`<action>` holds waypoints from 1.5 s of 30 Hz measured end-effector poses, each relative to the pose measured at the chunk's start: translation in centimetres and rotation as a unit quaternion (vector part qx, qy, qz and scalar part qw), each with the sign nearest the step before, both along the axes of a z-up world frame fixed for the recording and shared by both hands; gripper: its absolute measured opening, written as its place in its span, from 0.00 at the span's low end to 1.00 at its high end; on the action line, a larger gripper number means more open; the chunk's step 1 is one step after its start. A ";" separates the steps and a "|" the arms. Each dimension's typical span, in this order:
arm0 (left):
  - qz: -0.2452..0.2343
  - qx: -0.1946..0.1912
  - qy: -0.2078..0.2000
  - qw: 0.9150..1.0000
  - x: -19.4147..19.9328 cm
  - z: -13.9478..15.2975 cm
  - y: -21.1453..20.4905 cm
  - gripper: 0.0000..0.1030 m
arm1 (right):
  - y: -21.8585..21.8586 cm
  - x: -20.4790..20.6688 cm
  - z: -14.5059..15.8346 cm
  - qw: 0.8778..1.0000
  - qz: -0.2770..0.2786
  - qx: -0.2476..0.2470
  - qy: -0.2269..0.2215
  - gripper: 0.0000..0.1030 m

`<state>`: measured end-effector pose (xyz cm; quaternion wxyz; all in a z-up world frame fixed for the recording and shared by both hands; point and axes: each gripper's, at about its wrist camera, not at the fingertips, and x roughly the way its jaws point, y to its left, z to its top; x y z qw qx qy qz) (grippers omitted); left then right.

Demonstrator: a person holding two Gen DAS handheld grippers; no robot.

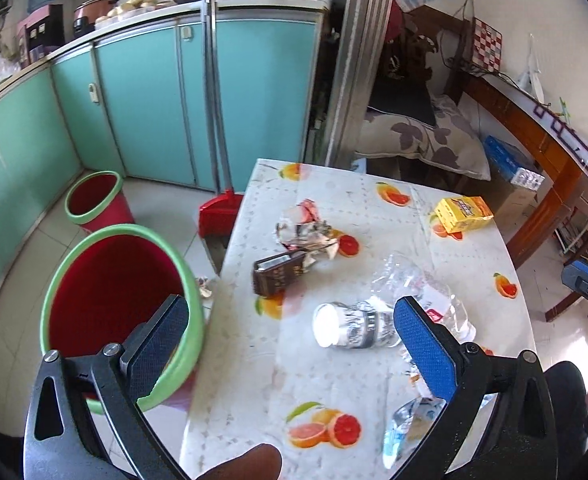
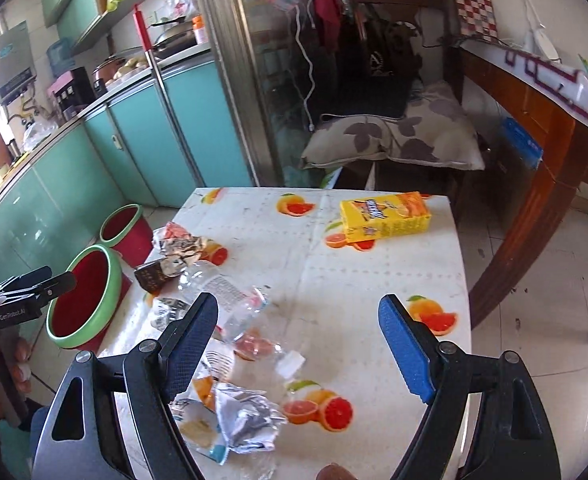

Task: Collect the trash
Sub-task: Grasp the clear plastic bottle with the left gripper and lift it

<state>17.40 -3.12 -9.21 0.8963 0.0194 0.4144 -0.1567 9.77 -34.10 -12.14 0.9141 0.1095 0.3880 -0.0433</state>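
I held both hand-held grippers, left [image 1: 290,336] and right [image 2: 298,340], spread apart and empty; next I judged grasping the crushed silver can [image 1: 354,326] for the red green-rimmed bin [image 1: 114,300].

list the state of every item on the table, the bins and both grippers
left gripper: open, empty
right gripper: open, empty
near bin: upright, looks empty
far bin: upright on floor
clear bottle: crushed, on its side, capped
yellow box: lying flat
brown carton: lying flat, flap open
foil wrapper: crumpled
can: on its side
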 end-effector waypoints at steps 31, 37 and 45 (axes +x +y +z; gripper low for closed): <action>0.015 0.036 0.159 0.986 4.3 -9.8 -17.1 0.86 | -9.5 -1.5 -4.4 0.998 -0.057 0.022 0.028 0.80; 0.013 0.030 0.159 0.987 4.7 -9.5 -17.1 0.68 | -10.2 -0.9 -5.1 0.997 -0.061 0.021 0.031 0.81; -0.016 0.030 0.141 0.989 4.5 -7.8 -17.4 0.43 | -10.8 2.2 -5.4 0.998 -0.062 0.016 0.027 0.81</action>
